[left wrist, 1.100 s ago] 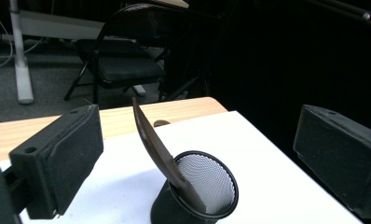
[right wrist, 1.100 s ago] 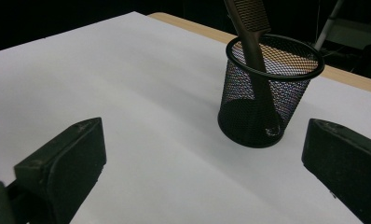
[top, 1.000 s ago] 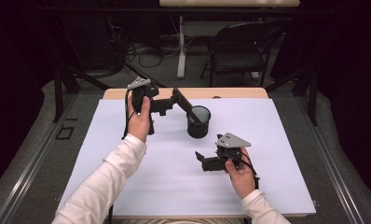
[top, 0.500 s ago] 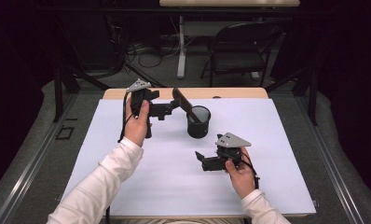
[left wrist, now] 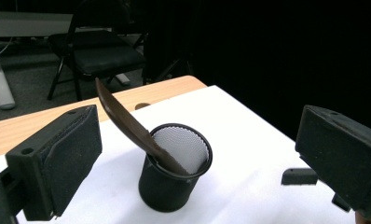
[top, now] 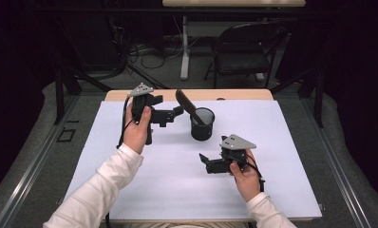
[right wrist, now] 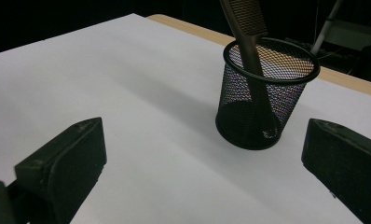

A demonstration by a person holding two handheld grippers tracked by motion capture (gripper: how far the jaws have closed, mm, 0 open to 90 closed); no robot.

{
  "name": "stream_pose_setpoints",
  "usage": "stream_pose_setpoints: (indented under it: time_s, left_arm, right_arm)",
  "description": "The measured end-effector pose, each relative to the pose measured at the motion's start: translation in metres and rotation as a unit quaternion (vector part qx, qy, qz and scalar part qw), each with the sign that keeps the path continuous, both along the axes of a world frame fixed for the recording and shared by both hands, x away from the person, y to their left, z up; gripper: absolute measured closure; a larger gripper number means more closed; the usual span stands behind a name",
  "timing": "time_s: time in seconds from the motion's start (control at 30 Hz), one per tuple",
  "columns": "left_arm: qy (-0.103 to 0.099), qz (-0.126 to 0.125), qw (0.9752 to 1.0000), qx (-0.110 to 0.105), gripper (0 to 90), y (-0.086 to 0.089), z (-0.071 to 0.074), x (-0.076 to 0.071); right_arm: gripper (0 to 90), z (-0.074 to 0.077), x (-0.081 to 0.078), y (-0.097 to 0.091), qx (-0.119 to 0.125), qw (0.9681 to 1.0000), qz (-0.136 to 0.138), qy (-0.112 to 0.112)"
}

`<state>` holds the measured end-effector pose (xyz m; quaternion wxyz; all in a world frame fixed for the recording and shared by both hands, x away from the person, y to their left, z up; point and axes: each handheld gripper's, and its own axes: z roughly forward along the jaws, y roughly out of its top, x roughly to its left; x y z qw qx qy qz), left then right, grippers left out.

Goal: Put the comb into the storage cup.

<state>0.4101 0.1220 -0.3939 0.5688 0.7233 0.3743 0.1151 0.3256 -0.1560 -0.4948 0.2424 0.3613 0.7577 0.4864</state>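
A black mesh cup (top: pixel 202 124) stands at the back middle of the white sheet (top: pixel 177 190). A brown comb (top: pixel 187 105) leans out of it toward the left. My left gripper (top: pixel 176 114) is held above the sheet just left of the comb, open, jaws pointing at it. In the left gripper view the comb (left wrist: pixel 123 119) and cup (left wrist: pixel 174 172) sit ahead between the wide-apart jaws of the left gripper (left wrist: pixel 197 135), untouched. My right gripper (top: pixel 205 164) rests low on the sheet in front of the cup, open and empty. The right gripper view has the cup (right wrist: pixel 267 93) and comb (right wrist: pixel 249 28) beyond the right gripper (right wrist: pixel 204 149).
A strip of bare wooden table (top: pixel 234 94) runs behind the sheet. A folding chair (top: pixel 244 47) and desk legs stand on the floor beyond. Dark floor surrounds the table on both sides.
My left gripper has shifted slightly to the left. The comb still leans in the cup. The right gripper has not moved.
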Motion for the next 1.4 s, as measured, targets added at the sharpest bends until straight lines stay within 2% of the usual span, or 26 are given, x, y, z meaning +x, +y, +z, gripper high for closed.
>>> stream_pose_setpoints:
  time_s: [0.17,0.47,0.87,1.0,1.07,1.4]
  left_arm:
    - [0.003,-0.011,0.9999,0.005,1.0,0.009,0.000,-0.004]
    - [-0.004,-0.021,0.9998,0.005,1.1,0.026,0.003,-0.015]
    - [-0.013,-0.032,0.9993,0.012,1.3,0.044,0.005,-0.034]
    - [-0.015,-0.043,0.9987,0.026,1.8,0.051,0.003,-0.043]
    - [-0.020,-0.046,0.9984,0.026,1.8,0.055,0.002,-0.049]
    - [-0.021,-0.033,0.9991,0.015,1.8,0.080,-0.007,-0.068]
  right_arm:
    - [0.7,0.003,0.000,-0.002,0.002,1.0000,-0.002,-0.003]
    - [1.3,0.018,0.004,-0.006,0.012,0.9999,0.000,0.004]
    - [1.0,0.030,-0.004,-0.017,-0.005,1.0000,-0.006,0.005]
    - [1.0,0.032,-0.007,-0.021,-0.009,0.9999,-0.011,0.007]
    - [1.0,0.032,-0.008,-0.023,-0.009,0.9998,-0.017,0.007]
    - [1.0,0.033,-0.016,-0.042,-0.013,0.9994,-0.031,0.004]
